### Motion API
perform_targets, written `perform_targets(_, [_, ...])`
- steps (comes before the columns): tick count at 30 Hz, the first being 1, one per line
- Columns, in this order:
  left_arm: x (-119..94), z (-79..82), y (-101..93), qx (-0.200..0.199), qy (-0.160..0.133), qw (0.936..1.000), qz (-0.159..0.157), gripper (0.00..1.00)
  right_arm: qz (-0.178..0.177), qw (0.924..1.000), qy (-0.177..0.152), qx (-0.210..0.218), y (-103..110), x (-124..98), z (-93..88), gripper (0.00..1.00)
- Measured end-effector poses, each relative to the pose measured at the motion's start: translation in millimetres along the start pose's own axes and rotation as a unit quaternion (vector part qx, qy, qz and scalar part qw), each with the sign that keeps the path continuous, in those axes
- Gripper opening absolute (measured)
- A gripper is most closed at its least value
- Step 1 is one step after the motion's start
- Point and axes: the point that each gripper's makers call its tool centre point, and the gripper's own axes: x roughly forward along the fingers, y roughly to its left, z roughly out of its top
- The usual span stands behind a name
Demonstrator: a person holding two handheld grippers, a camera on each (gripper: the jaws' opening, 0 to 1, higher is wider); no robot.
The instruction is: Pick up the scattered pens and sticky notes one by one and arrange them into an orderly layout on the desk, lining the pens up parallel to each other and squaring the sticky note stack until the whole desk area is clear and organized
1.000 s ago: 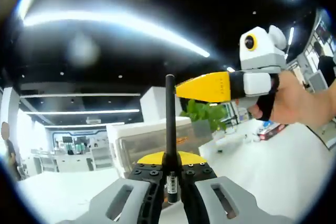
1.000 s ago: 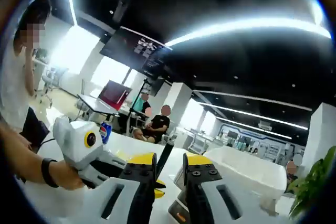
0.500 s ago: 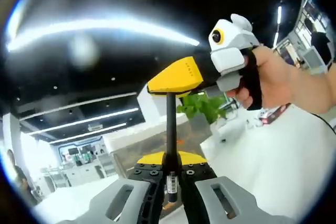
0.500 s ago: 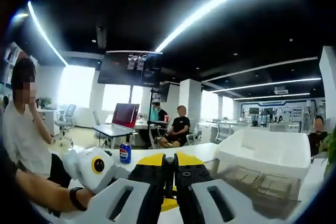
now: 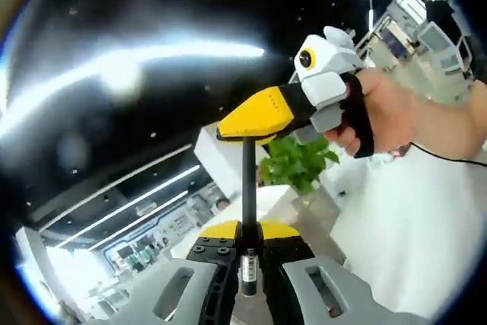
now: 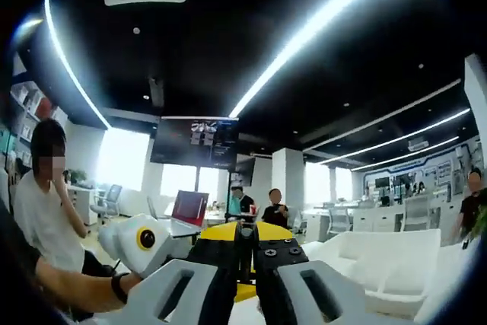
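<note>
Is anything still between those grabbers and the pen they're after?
Nothing visible: the left gripper is shut on the black pen, and the right gripper meets the pen's far end, jaws shut there.

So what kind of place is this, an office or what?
Most likely an open-plan office or showroom: long ceiling light strips, a hanging screen, and people seated at desks with a red laptop.
</note>
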Motion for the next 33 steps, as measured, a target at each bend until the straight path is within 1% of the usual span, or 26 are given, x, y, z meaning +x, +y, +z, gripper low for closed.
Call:
perform_targets(2, [10.4, 1.7, 1.6, 0.005, 0.002, 0.9999, -0.01, 0.09, -0.003, 0.9999, -0.011, 0.007, -13.5, -3.0, 3.2, 0.08])
perform_targets(3, [12.4, 1.8, 0.9, 0.007, 0.003, 0.9999, -0.012, 0.09, -0.004, 0.9999, -0.012, 0.009, -15.8, -3.4, 3.6, 0.08])
perform_targets(6, [33.8, -1.3, 6.6, 0.021, 0.012, 0.9992, -0.033, 0.09, -0.014, 0.9989, -0.033, 0.031, -27.6, -15.0, 2.7, 0.08])
perform_targets(7, [35.3, -1.3, 6.8, 0.021, 0.013, 0.9991, -0.034, 0.09, -0.015, 0.9988, -0.034, 0.033, -29.2, -15.5, 2.7, 0.08])
perform_targets(9, [44.0, -3.8, 4.1, 0.016, 0.021, 0.9986, -0.046, 0.09, -0.021, 0.9973, -0.043, 0.055, -41.1, -18.0, 0.2, 0.08])
perform_targets(11, [43.0, -9.6, -1.3, 0.018, 0.02, 0.9987, -0.044, 0.09, -0.019, 0.9961, -0.043, 0.074, -47.6, -19.3, -7.7, 0.08])
perform_targets(12, [44.4, -9.4, -2.0, 0.019, 0.011, 0.9988, -0.043, 0.09, -0.024, 0.9954, -0.045, 0.082, -55.9, -19.4, -8.9, 0.08])
perform_targets(14, [45.3, -12.8, -2.4, 0.022, 0.011, 0.9987, -0.046, 0.1, -0.028, 0.9949, -0.042, 0.087, -60.0, -19.4, -12.8, 0.08])
perform_targets(16, [46.4, -18.0, -0.7, 0.018, 0.017, 0.9987, -0.044, 0.1, -0.031, 0.994, -0.039, 0.097, -62.7, -18.6, -20.6, 0.08])
perform_targets(20, [44.3, -26.5, 3.6, 0.012, 0.026, 0.9985, -0.047, 0.13, -0.042, 0.9944, -0.027, 0.093, -62.7, -18.4, -28.0, 0.09])
perform_targets(21, [44.1, -27.8, 5.2, 0.011, 0.027, 0.9986, -0.044, 0.14, -0.051, 0.9948, -0.023, 0.085, -63.7, -19.1, -29.6, 0.09])
perform_targets(22, [43.4, -28.6, 7.1, 0.008, 0.027, 0.9988, -0.041, 0.15, -0.06, 0.996, -0.013, 0.065, -65.5, -20.3, -32.6, 0.09])
perform_targets(23, [42.8, -30.7, 8.5, 0.004, 0.029, 0.9988, -0.039, 0.15, -0.063, 0.9966, -0.008, 0.051, -63.7, -20.2, -34.7, 0.09])
perform_targets(24, [42.5, -31.3, 8.7, 0.004, 0.03, 0.9988, -0.038, 0.16, -0.065, 0.9968, -0.001, 0.046, -63.2, -20.2, -37.8, 0.09])
perform_targets(26, [40.1, -35.8, 12.7, 0.011, 0.036, 0.9989, -0.027, 0.16, -0.071, 0.9964, 0.018, 0.043, -62.7, -20.3, -46.3, 0.08])
perform_targets(29, [36.2, -39.4, 16.0, 0.007, 0.044, 0.9988, -0.021, 0.16, -0.072, 0.9959, 0.036, 0.042, -68.5, -17.9, -55.0, 0.09])
perform_targets(33, [33.5, -39.7, 18.2, 0.003, 0.042, 0.999, -0.017, 0.16, -0.072, 0.9954, 0.056, 0.03, -67.1, -15.5, -65.4, 0.09])
